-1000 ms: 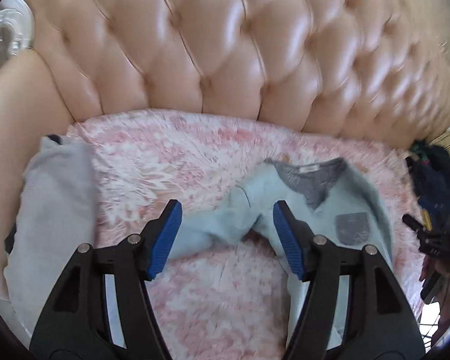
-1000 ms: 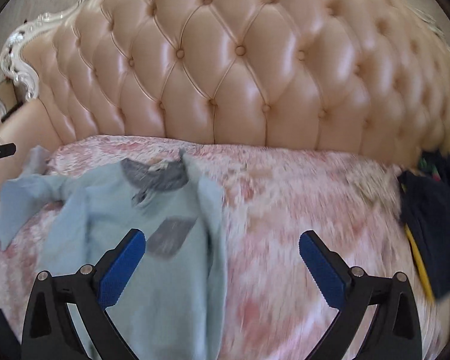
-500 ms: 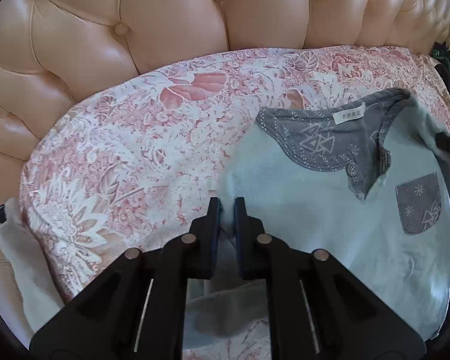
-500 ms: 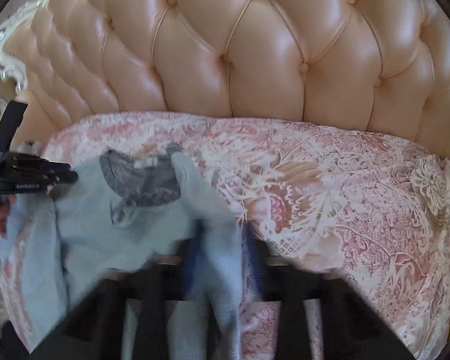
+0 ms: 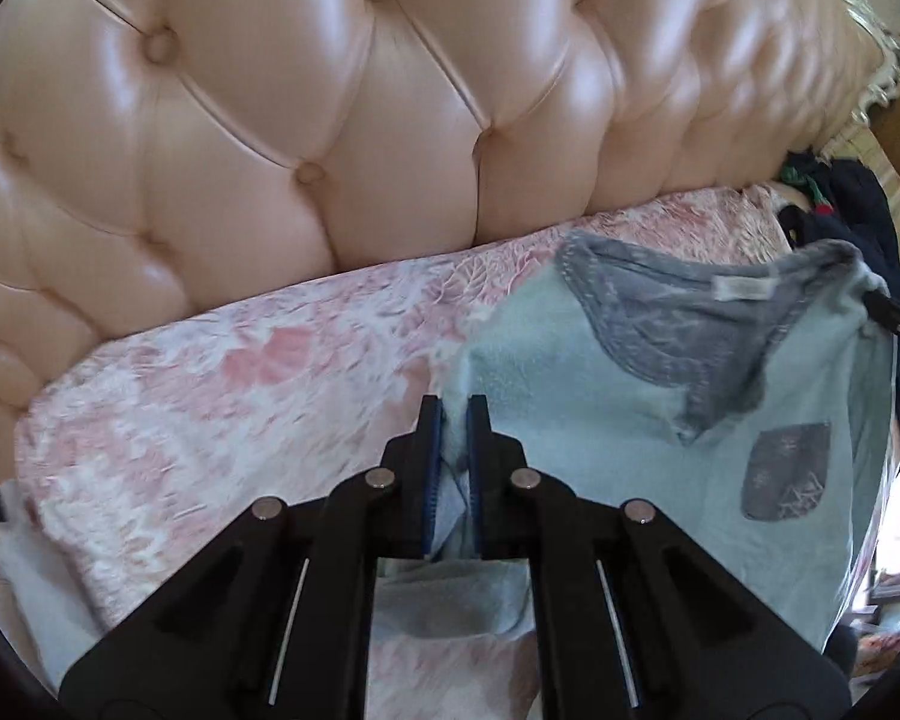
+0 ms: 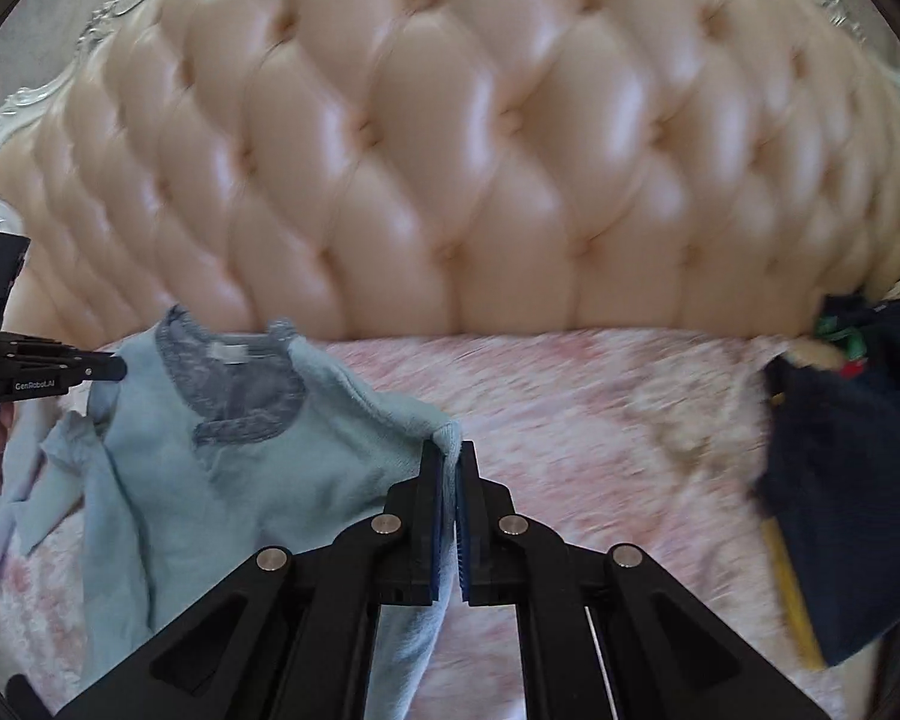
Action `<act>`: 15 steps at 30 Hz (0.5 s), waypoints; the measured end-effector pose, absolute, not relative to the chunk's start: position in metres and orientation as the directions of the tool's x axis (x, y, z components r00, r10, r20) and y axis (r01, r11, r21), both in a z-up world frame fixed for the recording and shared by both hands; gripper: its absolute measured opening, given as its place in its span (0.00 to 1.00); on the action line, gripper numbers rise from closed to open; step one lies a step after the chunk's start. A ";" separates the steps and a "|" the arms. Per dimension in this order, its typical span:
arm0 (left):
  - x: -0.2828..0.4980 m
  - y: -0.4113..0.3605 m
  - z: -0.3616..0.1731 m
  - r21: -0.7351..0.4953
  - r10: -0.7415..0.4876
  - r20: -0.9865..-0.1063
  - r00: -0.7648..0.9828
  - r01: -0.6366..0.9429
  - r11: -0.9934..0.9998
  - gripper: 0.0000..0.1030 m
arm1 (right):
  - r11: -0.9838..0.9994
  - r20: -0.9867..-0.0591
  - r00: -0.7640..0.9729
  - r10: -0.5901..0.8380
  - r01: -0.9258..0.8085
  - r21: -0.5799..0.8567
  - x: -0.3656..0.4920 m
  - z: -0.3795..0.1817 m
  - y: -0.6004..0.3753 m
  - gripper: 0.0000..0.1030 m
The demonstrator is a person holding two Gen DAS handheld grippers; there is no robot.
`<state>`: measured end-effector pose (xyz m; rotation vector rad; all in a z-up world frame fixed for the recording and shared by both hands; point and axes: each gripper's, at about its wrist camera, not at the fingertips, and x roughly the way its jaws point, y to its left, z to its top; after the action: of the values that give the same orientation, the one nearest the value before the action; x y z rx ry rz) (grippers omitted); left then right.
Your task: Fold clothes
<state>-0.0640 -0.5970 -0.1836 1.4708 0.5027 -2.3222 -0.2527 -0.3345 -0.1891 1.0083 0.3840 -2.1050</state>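
Pale blue fabric fills the lower middle of both views: we hold a small shirt (image 5: 600, 396) by its two shoulders, lifted over a pink flowered bedspread (image 5: 240, 384). Our left claw (image 5: 453, 414) sits at the bottom centre of the left view, its blue pads (image 5: 431, 462) drawn narrow and pinching a fold at one shoulder edge of the shirt. Our right claw (image 6: 448, 462) sits at the bottom centre of the right view, likewise drawn tight on the opposite shoulder, with cloth hanging down between its arms.

In the left view the shirt spreads to the right of the claw, its grey collar (image 5: 660, 312) with a white label toward the upper right and a grey chest pocket (image 5: 786, 474) at the right edge. A black tip of the other tool touches the far shoulder at the right edge. In the right view the shirt (image 6: 210, 468) stretches to the left, and the left claw (image 6: 111, 369) shows at the left edge, gripping the far shoulder, with a sleeve drooping below it.

Behind everything stands a tufted peach leather headboard (image 6: 480, 180). A dark navy garment (image 6: 840, 480) lies on the bedspread (image 6: 600, 408) at the right edge of the right view, and a whitish cloth (image 5: 24, 588) lies at the lower left of the left view.
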 end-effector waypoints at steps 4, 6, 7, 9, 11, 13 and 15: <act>-0.091 -0.599 -0.225 -0.066 -0.134 -0.927 -0.351 0.502 -0.862 0.14 | -0.673 -0.808 -0.392 -0.440 0.739 0.009 -0.288 -0.217 -0.362 0.03; -0.089 -0.603 -0.237 -0.049 -0.156 -0.931 -0.331 0.535 -0.844 0.18 | -0.674 -0.839 -0.365 -0.403 0.739 0.003 -0.300 -0.247 -0.379 0.03; -0.084 -0.604 -0.236 -0.042 -0.172 -0.928 -0.329 0.553 -0.832 0.26 | -0.677 -0.850 -0.355 -0.389 0.736 0.002 -0.303 -0.258 -0.383 0.03; -0.067 -0.604 -0.222 -0.025 -0.211 -0.909 -0.360 0.551 -0.834 0.42 | -0.689 -0.860 -0.348 -0.372 0.725 0.005 -0.306 -0.271 -0.383 0.04; -0.047 -0.599 -0.204 -0.011 -0.231 -0.893 -0.385 0.532 -0.847 0.48 | -0.703 -0.859 -0.354 -0.370 0.711 0.010 -0.308 -0.272 -0.376 0.08; -0.018 -0.587 -0.180 -0.049 -0.207 -0.875 -0.438 0.506 -0.861 0.48 | -0.720 -0.858 -0.366 -0.361 0.694 0.007 -0.308 -0.267 -0.365 0.36; 0.021 -0.557 -0.155 -0.077 -0.183 -0.839 -0.513 0.445 -0.892 0.48 | -0.734 -0.847 -0.385 -0.367 0.679 0.009 -0.305 -0.254 -0.347 0.48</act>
<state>0.0211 -0.5571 -0.1554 1.2929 0.4034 -2.4200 -0.3052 -0.3465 -0.2536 1.1872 0.4528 -2.1390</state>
